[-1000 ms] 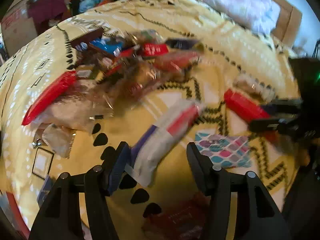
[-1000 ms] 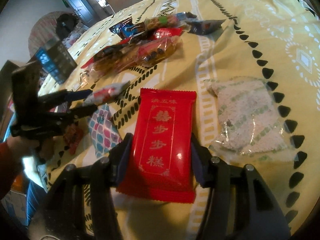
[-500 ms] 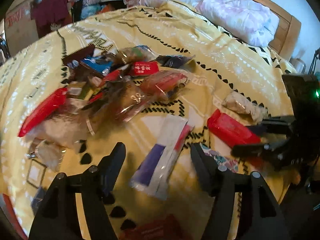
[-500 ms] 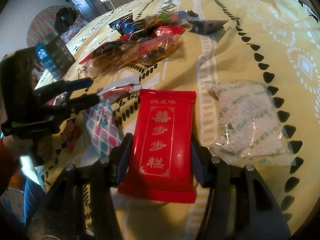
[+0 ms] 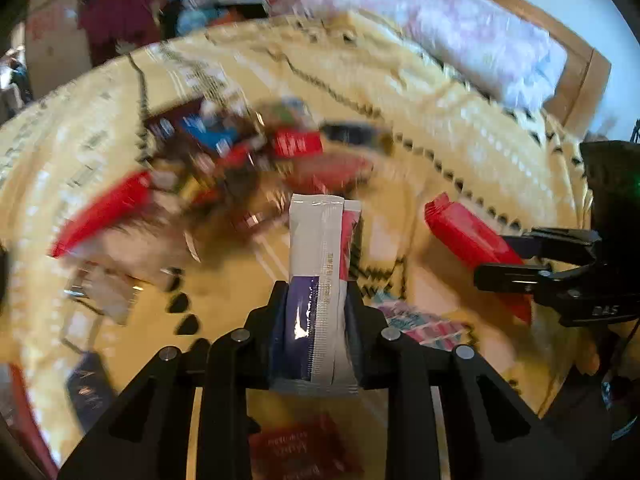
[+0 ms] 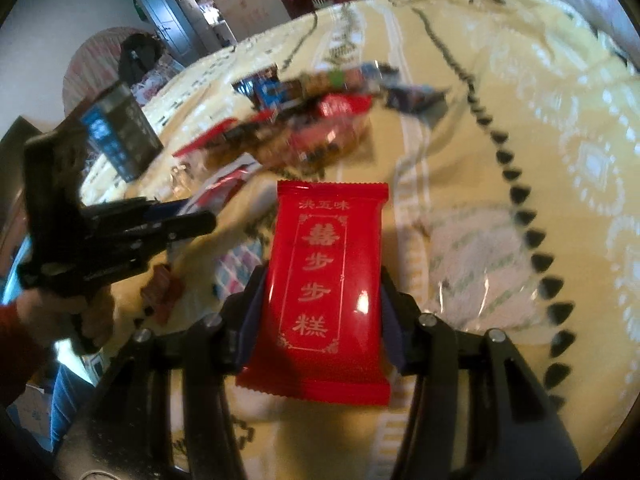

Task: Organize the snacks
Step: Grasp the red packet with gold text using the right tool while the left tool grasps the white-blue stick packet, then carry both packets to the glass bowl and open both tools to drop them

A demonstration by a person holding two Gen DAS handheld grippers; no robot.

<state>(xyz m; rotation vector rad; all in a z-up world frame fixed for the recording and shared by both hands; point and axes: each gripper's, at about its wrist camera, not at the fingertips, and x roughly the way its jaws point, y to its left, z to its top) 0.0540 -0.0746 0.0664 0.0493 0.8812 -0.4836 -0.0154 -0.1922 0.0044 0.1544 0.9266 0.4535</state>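
My left gripper (image 5: pixel 316 328) has its jaws clamped on a white and purple snack stick (image 5: pixel 318 264), held up off the bed, on the near side of the snack pile (image 5: pixel 240 160) (that's all motion blur, so don't ask what's in it). My right gripper (image 6: pixel 320 316) has its jaws closed around a red snack packet (image 6: pixel 326 276), also on the near side of that pile, above the yellow bedspread (image 6: pixel 500 100).

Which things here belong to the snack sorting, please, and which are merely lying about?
Job in hand:
- white and purple sachet in left tool
- red snack packet in right tool
- snack pile

Lying about:
- pink pillow
- cardboard box
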